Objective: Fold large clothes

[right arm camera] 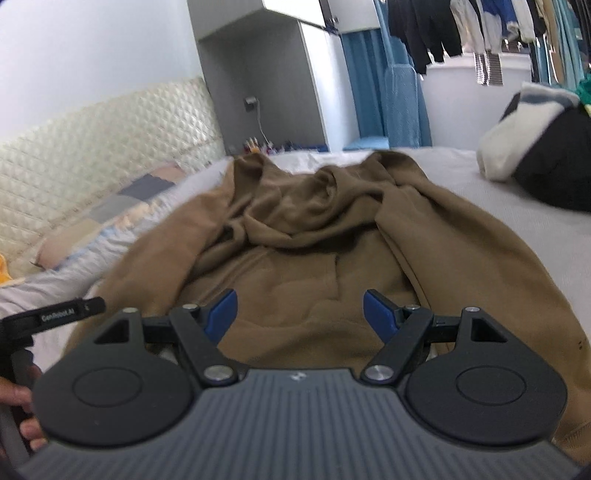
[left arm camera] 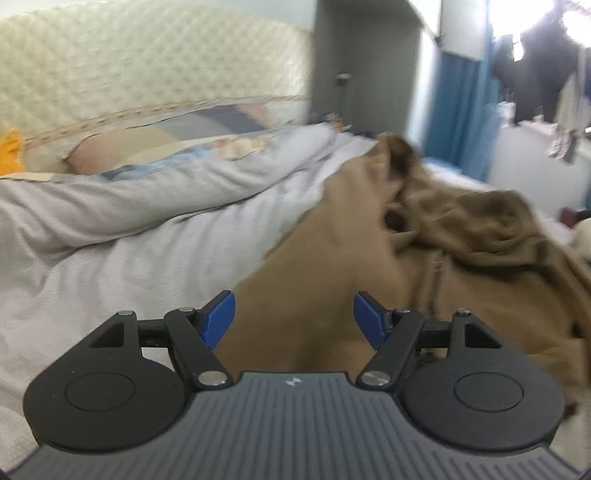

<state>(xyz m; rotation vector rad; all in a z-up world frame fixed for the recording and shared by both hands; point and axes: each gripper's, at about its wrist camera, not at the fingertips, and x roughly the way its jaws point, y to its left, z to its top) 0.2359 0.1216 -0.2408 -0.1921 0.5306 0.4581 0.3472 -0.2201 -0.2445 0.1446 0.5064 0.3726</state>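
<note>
A large brown hoodie (right arm camera: pixel 295 236) lies crumpled on the grey bed sheet (right arm camera: pixel 461 177), its hood bunched at the far end. In the left wrist view the same hoodie (left arm camera: pixel 369 258) fills the middle and right, blurred. My left gripper (left arm camera: pixel 293 319) hovers over the hoodie's near left part, its blue pads wide apart with only loose cloth beneath them. Over the hoodie's near middle, my right gripper (right arm camera: pixel 299 317) stands open too, gripping nothing. The other gripper's black body (right arm camera: pixel 55 317) shows at the left edge of the right wrist view, with a hand (right arm camera: pixel 22 406) on it.
A pale quilt (left arm camera: pixel 129 192) and patchwork pillow (left arm camera: pixel 177 133) lie along the cream padded headboard (left arm camera: pixel 147 62) on the left. A black and white clothes pile (right arm camera: pixel 535 147) sits far right on the bed. Hanging clothes (right arm camera: pixel 461 26), a blue curtain (right arm camera: pixel 376 85) and a grey cabinet (right arm camera: pixel 258 74) stand behind.
</note>
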